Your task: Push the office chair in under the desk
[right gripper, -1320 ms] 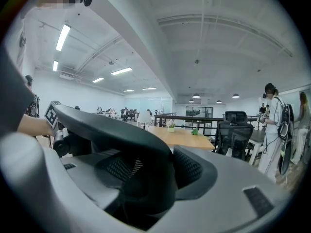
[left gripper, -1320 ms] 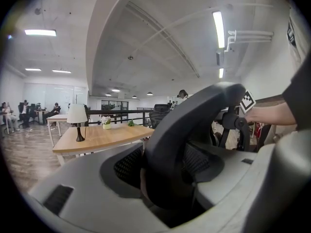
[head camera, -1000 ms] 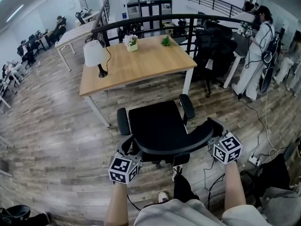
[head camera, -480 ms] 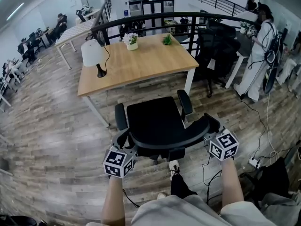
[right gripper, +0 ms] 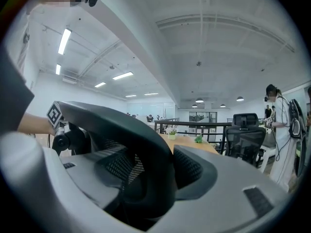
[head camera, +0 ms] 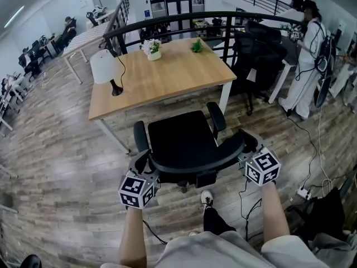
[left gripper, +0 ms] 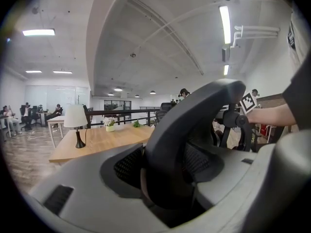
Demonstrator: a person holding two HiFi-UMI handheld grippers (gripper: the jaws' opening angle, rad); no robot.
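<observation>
Wood-plank office floor (head camera: 56,166). The left gripper (head camera: 144,165) and right gripper (head camera: 244,148) each clamp the backrest of the chair (head camera: 181,141) just ahead; beyond its seat, the desk (head camera: 167,77) carries a lamp (head camera: 103,67) and a potted plant (head camera: 150,48).

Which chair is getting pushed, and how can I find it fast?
Find the big wooden desk with the white lamp. The office chair is the black one just in front of its near edge. Unlike the black chair by the railing, its backrest is clamped by the left gripper and right gripper.
</observation>
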